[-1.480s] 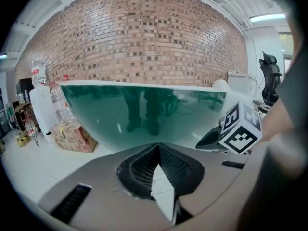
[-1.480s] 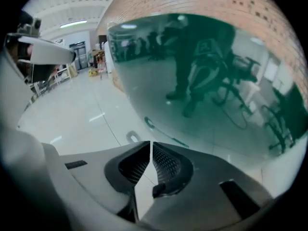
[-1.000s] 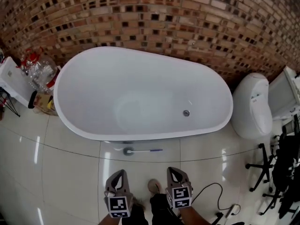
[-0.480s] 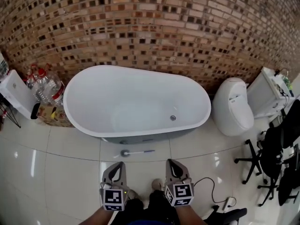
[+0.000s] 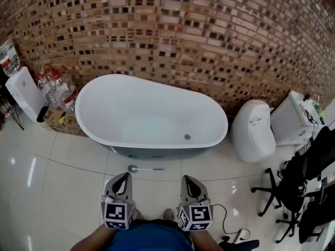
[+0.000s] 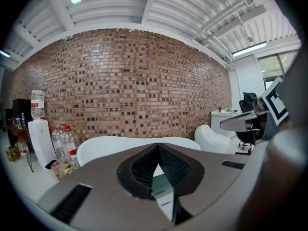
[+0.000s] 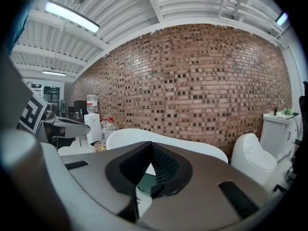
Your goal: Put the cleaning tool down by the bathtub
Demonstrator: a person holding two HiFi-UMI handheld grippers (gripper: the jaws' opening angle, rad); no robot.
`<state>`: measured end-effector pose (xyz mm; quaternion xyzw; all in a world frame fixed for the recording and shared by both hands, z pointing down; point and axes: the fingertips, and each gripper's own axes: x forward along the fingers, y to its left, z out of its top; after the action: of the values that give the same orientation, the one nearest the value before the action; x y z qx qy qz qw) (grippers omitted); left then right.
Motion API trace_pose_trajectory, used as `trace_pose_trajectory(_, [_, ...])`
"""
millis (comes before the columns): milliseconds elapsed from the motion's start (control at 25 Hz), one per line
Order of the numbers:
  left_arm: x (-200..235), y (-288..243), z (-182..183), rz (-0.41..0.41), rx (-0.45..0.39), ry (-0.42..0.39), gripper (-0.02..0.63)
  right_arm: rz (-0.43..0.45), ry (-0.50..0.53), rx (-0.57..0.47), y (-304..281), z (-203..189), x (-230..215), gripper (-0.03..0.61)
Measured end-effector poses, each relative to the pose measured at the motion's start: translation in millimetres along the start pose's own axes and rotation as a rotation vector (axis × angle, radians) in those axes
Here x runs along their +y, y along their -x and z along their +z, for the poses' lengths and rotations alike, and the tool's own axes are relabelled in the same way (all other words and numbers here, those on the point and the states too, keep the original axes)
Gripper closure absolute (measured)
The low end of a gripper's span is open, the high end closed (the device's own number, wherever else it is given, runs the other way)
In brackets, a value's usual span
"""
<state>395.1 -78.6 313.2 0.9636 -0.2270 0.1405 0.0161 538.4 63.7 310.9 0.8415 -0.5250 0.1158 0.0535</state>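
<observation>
The cleaning tool, a brush with a round grey head and a thin white and purple handle, lies flat on the tiled floor just in front of the white oval bathtub. Nothing touches it. My left gripper and right gripper hang side by side at the bottom of the head view, nearer to me than the brush and apart from it. Both are shut with nothing between the jaws. In the left gripper view the left gripper points level at the bathtub. The right gripper faces the bathtub too.
A brick wall runs behind the tub. Water bottles and a white dispenser stand at its left end. At its right end are a white toilet and a white cabinet. Black office chairs and a floor cable are at right.
Both grippers have risen together, still shut and empty. The head view has pulled back, so the tub and brush look smaller. The brush has stayed on the floor.
</observation>
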Motion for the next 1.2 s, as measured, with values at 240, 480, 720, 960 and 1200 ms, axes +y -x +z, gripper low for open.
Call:
trace_pose_trajectory(240, [-25.3, 6.0, 25.8, 0.009, -0.05, 0.008, 0.609, -0.029, -0.02, -0.022, 13.0, 17.3, -30.1, 0.566])
trace_pose_trajectory(480, [-35.4, 2.0, 24.8, 0.003, -0.04, -0.009, 0.609, -0.033, -0.036, -0.025, 17.0, 19.5, -36.8, 0.566])
trace_pose_trajectory(720, [-36.1, -6.4, 33.3, -0.001, -0.063, -0.031, 0.609, -0.021, -0.036, -0.043, 21.3, 27.6, -38.5, 0.568])
trace_pose_trajectory(960, [-45.3, -6.6, 38.2, -0.018, -0.076, -0.045, 0.609, -0.043, -0.035, -0.032, 30.0, 23.0, -43.7, 0.568])
trace_pose_trajectory(1200, [-55.7, -7.5, 39.9, -0.04, -0.087, -0.036, 0.609, -0.068, -0.052, -0.012, 34.0, 15.3, -51.6, 0.569])
